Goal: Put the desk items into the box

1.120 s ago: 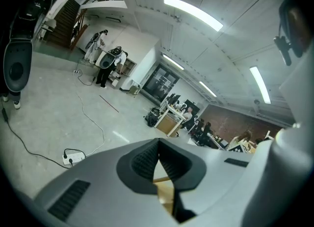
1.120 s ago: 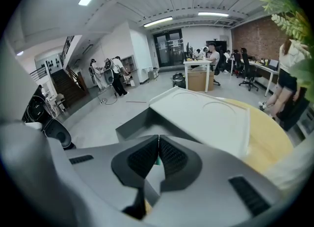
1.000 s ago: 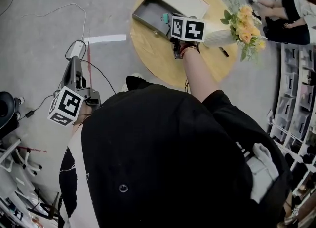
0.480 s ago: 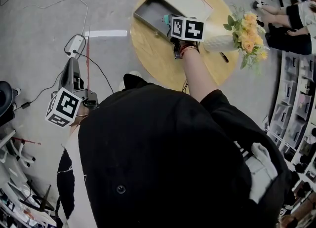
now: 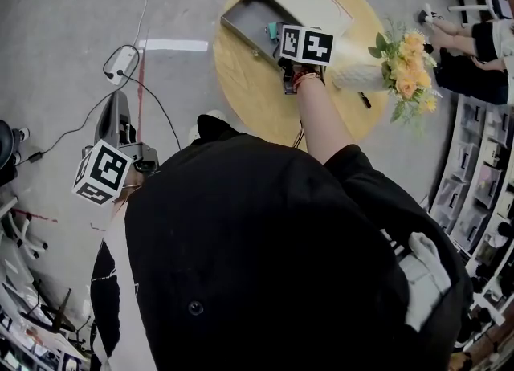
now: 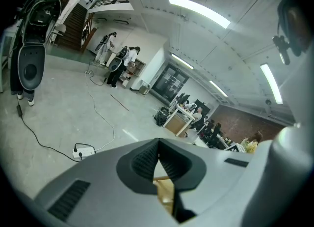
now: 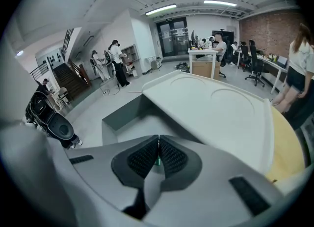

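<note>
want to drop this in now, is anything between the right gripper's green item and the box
Nothing visible. The right gripper, shut on the green item, hangs over the open box; its lid lies open beyond.

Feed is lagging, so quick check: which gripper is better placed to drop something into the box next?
Right. The right gripper is over the open box, shut on a small green item. The left gripper is shut, empty, out over the floor beside the table.

Round wooden table (image 5: 249,88) at the top middle. On it: open grey box (image 5: 245,18) at upper left, white flower vase (image 5: 353,79) at right, thin dark stick (image 5: 365,100) just below.
</note>
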### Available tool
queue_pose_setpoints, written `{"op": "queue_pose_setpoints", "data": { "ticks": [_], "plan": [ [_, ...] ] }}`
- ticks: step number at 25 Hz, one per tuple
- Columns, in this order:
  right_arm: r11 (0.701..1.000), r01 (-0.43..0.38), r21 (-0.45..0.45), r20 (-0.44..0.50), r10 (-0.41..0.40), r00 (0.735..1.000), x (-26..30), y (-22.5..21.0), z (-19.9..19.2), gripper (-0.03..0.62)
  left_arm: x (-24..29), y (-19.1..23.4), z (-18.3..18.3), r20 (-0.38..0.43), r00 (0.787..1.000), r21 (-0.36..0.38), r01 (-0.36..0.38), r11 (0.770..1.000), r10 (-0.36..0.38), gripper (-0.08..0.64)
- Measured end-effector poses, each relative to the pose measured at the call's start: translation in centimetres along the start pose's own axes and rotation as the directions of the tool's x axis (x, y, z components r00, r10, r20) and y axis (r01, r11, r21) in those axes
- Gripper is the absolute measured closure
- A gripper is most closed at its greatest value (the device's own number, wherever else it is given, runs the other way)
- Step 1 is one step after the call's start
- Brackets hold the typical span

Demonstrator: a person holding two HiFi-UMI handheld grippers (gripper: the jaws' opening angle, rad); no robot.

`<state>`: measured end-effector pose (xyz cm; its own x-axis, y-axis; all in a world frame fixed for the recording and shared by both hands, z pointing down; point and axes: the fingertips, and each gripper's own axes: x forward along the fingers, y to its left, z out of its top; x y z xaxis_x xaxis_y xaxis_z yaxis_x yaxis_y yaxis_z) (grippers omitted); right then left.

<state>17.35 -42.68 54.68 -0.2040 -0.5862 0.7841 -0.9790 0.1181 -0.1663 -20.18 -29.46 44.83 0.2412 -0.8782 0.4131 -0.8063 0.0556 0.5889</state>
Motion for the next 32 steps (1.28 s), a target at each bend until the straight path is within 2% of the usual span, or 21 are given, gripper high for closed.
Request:
{"op": "queue_pose_setpoints", "data": {
  "ticks": [10,16,23,32],
  "plan": [
    [0.999,-0.029,-0.021,-0.017,0.028,0.999,0.5,0.8,0.2,0.580,-0.4,-0.5,0.1,0.018,1.000,-0.006,-0.014,1.000,0.014,0.551],
    [0.997,-0.025,-0.068,-0.022,0.023,0.999,0.4,2.2,0.4,0.580,-1.3,0.0,0.8,0.031,0.999,-0.012,-0.023,1.000,0.024,0.551],
    [0.983,0.007,-0.181,-0.024,-0.011,1.000,0.4,2.9,0.4,0.578,-2.0,0.9,0.5,0.037,0.999,-0.037,-0.037,0.999,0.039,0.551],
    [0.950,0.033,-0.311,-0.030,-0.044,0.999,0.6,3.7,0.1,0.578,-2.5,1.4,0.2,0.044,0.998,-0.052,-0.044,0.998,0.046,0.551]
  ]
}}
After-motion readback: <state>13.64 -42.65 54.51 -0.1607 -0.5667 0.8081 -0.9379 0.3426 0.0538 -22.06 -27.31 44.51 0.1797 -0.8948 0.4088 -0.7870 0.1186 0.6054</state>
